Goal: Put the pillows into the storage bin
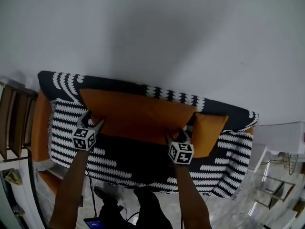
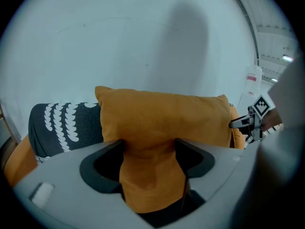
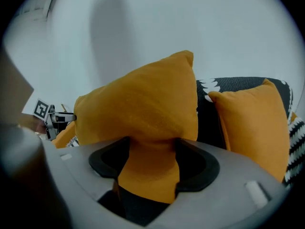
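L tool [image 2: 149,151] & R tool [image 3: 151,148]: both have jaws spread wide, each w/ a bunch of orange fabric filling the gap and touching both inner faces. My read is a loose straddle, not a hard squeeze, so the pillow isn't secured yet.

Largest first. Bare white wall [image 1: 167,32] fills the top half of the head view. Below it, across mid-frame, is the orange sofa [image 1: 42,128] under a black-and-white patterned throw [image 1: 62,123].

The large pillow [image 1: 138,111] sits centre-frame, leaning on the backrest. Its lower edge is at the two tools, one near each bottom corner. Prob. taken at both ends because it's wide & soft; one hold would let the far end droop and drag on the throw. In the R tool's view it tilts, high end toward upper right.

The small pillow [image 1: 208,133] stands just right of the big one and is untouched. Makes sense to clear the big one first, since it covers most of the backrest.

Storage bin: not in any view, so the carry direction can't be told. Task looks early, w/ both pillows on the sofa. Next move likely needs both tools to clamp firmly before any lift, else the fabric slips out.
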### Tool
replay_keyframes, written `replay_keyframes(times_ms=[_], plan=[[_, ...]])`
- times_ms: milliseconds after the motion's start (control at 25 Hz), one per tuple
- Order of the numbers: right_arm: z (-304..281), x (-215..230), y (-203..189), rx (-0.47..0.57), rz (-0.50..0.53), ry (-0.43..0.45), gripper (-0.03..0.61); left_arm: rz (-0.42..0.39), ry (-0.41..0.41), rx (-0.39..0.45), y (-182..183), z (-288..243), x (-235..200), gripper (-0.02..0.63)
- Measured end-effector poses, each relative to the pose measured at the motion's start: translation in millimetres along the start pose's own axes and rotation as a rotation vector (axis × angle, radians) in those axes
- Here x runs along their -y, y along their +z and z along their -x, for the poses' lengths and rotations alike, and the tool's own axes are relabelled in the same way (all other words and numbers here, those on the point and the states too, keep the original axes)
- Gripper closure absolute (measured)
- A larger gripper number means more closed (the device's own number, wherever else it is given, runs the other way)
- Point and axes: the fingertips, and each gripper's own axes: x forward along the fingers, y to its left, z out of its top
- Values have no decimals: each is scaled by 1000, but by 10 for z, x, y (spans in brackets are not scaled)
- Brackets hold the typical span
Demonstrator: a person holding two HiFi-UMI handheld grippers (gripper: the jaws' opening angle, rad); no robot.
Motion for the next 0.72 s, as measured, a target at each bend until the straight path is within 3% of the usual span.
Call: replay_keyframes(times_ms=[160,280,520,600,720], plan=[[-165,25,35,-2,44,-14,290,9,14,9,15,-120,4,293],[-213,-19,31,-18,78,-12,356,20,33,23,7,-145,9,326],[-25,-127,-25,-37,124,-20,534,62,93,41,-34,48,24,539],[70,-174,-24,-29,129,-22,549,49,106,37,-45,154,42,597],[209,-308,56,2,148,-17,555,57,131,46,-59,337,10,606]])
